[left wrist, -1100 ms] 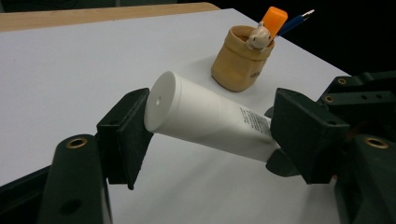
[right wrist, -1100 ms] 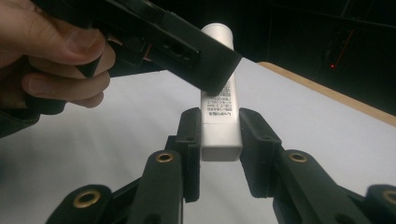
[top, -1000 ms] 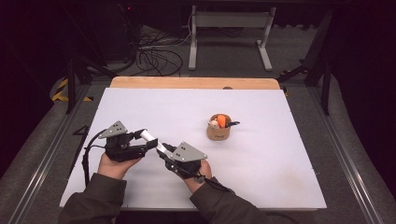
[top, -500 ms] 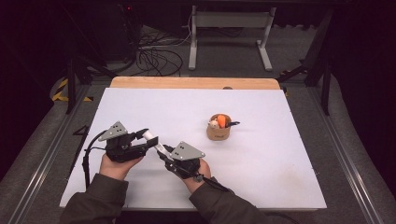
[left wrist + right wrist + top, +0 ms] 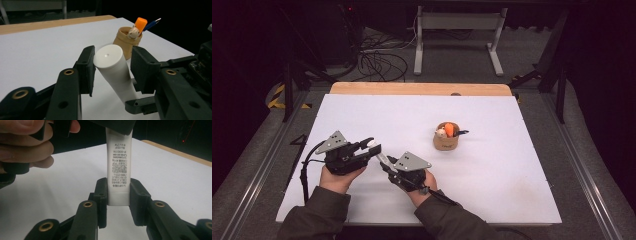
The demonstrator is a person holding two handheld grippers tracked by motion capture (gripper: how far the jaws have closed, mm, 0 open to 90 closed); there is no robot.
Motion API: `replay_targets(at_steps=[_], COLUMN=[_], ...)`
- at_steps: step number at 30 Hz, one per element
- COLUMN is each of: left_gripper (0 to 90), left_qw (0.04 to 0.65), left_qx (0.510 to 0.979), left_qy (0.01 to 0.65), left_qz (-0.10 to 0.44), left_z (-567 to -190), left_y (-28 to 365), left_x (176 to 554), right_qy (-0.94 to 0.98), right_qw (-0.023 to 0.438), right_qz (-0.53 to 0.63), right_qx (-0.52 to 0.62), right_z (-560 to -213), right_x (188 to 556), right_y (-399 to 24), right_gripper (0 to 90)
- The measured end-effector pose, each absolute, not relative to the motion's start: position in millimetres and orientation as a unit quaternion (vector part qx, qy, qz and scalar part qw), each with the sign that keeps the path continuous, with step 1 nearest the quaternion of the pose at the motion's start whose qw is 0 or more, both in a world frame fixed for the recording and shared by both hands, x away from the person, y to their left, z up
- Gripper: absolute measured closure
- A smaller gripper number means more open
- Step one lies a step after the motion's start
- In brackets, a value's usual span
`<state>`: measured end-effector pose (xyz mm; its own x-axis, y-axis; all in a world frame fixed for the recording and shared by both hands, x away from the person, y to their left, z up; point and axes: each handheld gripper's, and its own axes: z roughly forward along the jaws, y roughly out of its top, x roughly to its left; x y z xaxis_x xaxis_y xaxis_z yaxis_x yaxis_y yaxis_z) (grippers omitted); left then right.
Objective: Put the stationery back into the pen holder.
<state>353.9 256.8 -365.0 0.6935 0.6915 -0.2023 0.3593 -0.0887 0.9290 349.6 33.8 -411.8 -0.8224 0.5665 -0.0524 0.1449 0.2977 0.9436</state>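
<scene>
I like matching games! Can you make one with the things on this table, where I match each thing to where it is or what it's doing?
Things:
1. white tube
2. tan cup
3. right gripper
4. left gripper

Places or states:
A. stands alone on the white table, toys poking out
B. fingers pinch the tube's flat end
C. held between both grippers
D. fingers just closing around the tube's round cap end, with a gap on one side

Pairs: 1-C, 2-A, 3-B, 4-D

You see a white tube (image 5: 113, 71) with a round cap and small grey print on its flat crimped end. It is raised off the white worktop (image 5: 492, 180), tilted, near the front left.
</scene>
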Motion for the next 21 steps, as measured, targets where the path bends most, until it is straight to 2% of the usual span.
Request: replay_targets(at_steps=[21], left_gripper=[66.2], left_qw=[0.573], left_qx=[0.733], left_qy=[0.337], left_qz=[0.145], left_z=[-362], left_y=[244], left_x=[348], right_qy=[0.790], right_qw=[0.188], right_qz=[0.536], right_qx=[0.232], right_z=[-416], right_x=[352], right_y=[35], right_gripper=[71.3])
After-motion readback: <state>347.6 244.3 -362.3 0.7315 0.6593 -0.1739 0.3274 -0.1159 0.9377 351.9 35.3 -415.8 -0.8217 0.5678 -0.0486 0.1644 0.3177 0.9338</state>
